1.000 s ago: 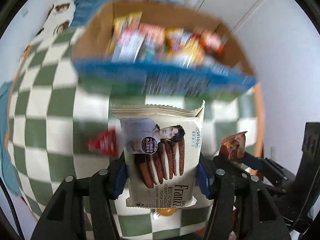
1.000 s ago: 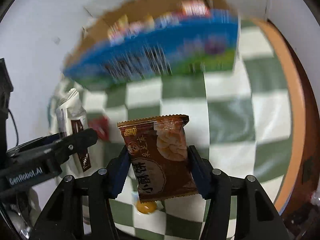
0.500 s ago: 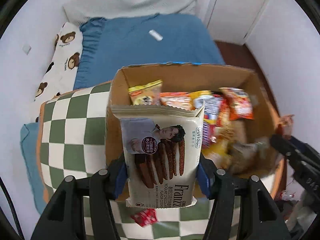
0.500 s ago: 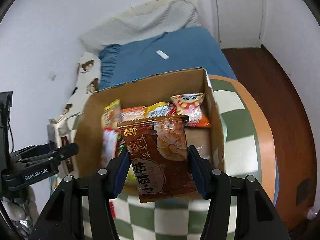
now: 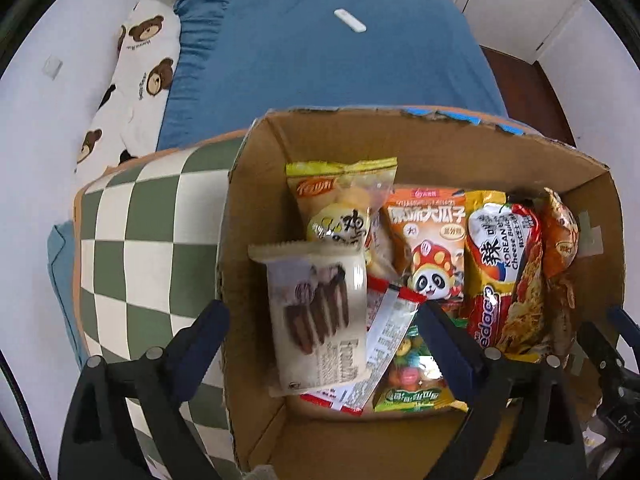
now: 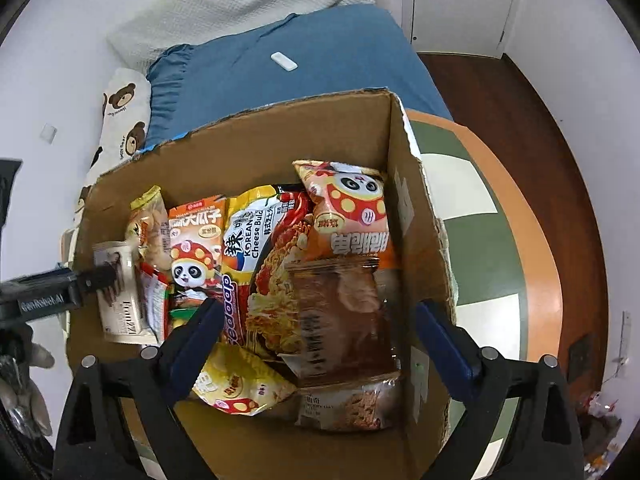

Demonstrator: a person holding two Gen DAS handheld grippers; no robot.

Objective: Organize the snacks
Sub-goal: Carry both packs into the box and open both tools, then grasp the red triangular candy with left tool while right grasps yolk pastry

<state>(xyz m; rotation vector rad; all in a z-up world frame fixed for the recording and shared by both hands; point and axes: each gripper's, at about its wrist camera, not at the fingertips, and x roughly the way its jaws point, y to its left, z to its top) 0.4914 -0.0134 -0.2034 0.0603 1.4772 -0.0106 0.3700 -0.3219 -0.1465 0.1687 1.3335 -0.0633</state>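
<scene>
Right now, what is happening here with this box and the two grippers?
A person is sorting snacks into a cardboard box with two hand-held grippers. Both jaws have just been opening over the box. The left gripper has let go of a white biscuit pack, which is blurred between the open fingers, not pressed. The right gripper has released a brown cracker pack, also blurred, above the other snacks. The box stands on a checked tablecloth.
</scene>
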